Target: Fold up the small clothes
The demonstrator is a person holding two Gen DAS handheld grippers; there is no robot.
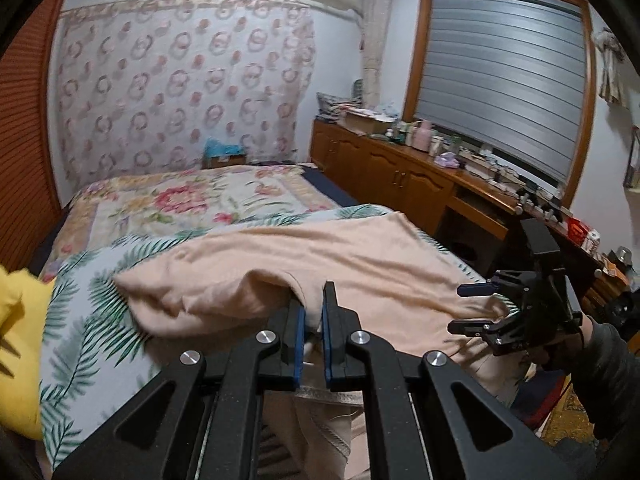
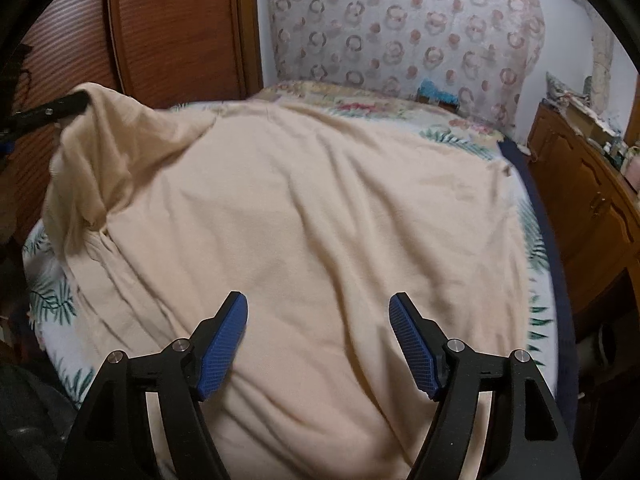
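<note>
Pinching a raised edge of the peach garment (image 1: 304, 256), the left hand-held gripper (image 1: 313, 320) has its jaws closed on cloth while the rest lies spread on the bed (image 1: 76, 320). Right hand-held gripper (image 2: 318, 340) hovers wide open, empty, over the near edge. Judged an early fold; next, the right should grip there.

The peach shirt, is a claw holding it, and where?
Yes. The left gripper pinches the peach shirt at a bunched edge. The right gripper is open, holding nothing.
</note>
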